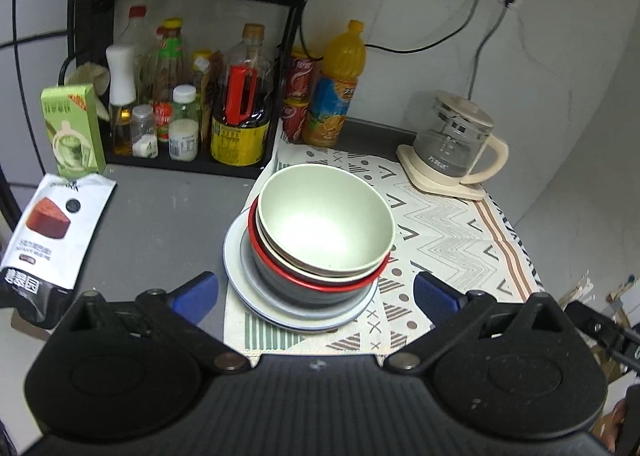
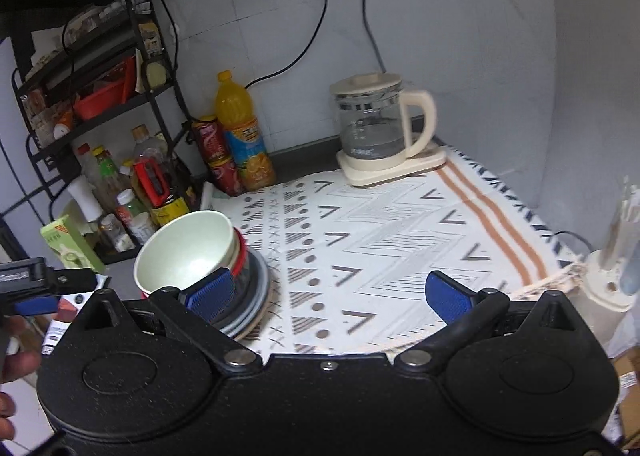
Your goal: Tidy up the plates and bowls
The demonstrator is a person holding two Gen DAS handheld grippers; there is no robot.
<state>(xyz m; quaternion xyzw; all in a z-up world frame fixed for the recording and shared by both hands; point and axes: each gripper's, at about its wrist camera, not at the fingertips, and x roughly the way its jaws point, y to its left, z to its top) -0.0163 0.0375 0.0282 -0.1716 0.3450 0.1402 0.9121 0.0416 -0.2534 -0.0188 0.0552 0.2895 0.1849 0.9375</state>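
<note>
Stack location: the green bowl (image 1: 325, 224) sat nested on a red-rimmed bowl (image 1: 320, 280), both on grey plates (image 1: 256, 296) at the left edge of the patterned cloth (image 1: 440, 224) on the table (image 1: 160, 216).
Handling: probably light, rigid and smooth; the tilted bowls looked liable to slide, so a rim would be the best hold.
Left gripper (image 1: 316, 294): jaws fully spread, holding nothing, just short of the stack.
Right gripper (image 2: 330, 294): jaws wide apart and empty, over the cloth beside the stack.
Kettle (image 1: 456, 140): well apart at the back.
</note>
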